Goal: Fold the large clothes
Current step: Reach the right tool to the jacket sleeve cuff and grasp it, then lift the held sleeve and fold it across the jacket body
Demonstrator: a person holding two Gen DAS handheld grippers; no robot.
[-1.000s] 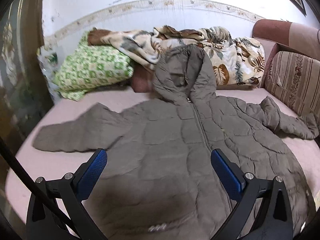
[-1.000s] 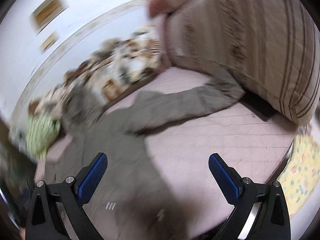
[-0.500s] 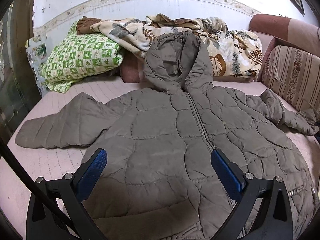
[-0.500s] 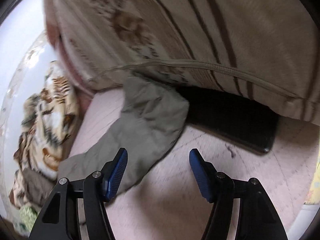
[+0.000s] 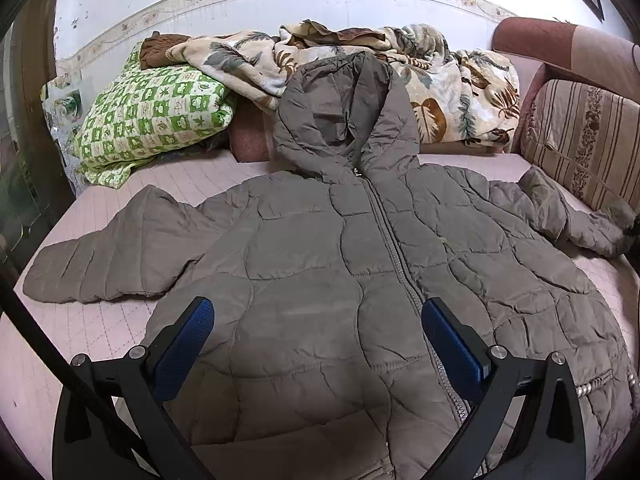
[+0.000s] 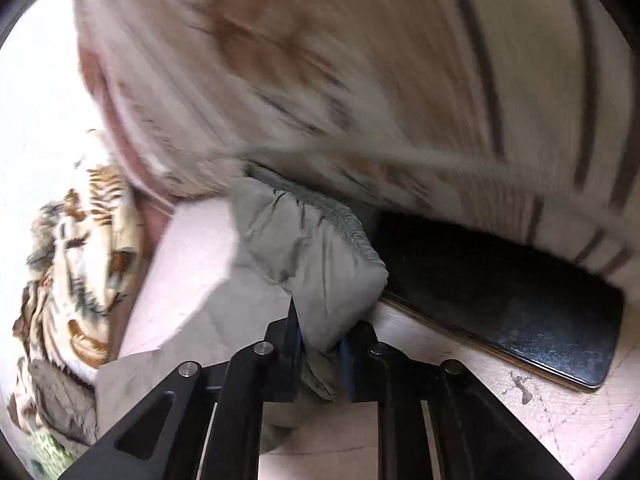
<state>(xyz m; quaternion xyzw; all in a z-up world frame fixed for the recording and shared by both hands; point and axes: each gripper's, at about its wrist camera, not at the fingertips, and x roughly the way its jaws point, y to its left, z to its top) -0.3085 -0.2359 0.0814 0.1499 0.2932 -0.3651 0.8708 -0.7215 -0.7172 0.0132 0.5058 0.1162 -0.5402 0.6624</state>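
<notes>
Your left gripper [image 5: 316, 340] hung over the lower middle of the left wrist view with its jaws spread wide, pinching nothing, the blue pads [image 5: 182, 346] apart above the front of the jacket [image 5: 320, 264].

The jacket lay face up and zipped on the pink bed [image 5: 80, 328], filling the centre of that frame. Its hood [image 5: 340, 116] pointed to the upper middle, leaning against the leaf-print blanket [image 5: 452, 80]. One sleeve [image 5: 116, 248] stretched flat toward the left edge; the other sleeve [image 5: 568, 216] ran to the right edge, ending just beside the striped cushion [image 5: 584, 144]. A green checked quilt [image 5: 148, 116] sat in the upper left, touching the blanket.

Your right gripper [image 6: 320, 340] sat at the bottom centre of the right wrist view, and its jaws were pressed in on the cuff [image 6: 316, 264], with grey fabric bunched between them. The cuff rose from the jaws toward the middle of the frame. A black phone [image 6: 500, 296] lay on the bed to the right of the cuff, its near corner touching or just under the fabric; you could not tell which. The cushion [image 6: 360, 80], blurred, filled the upper part of that frame, and the blanket [image 6: 76, 260] showed at the left edge.
</notes>
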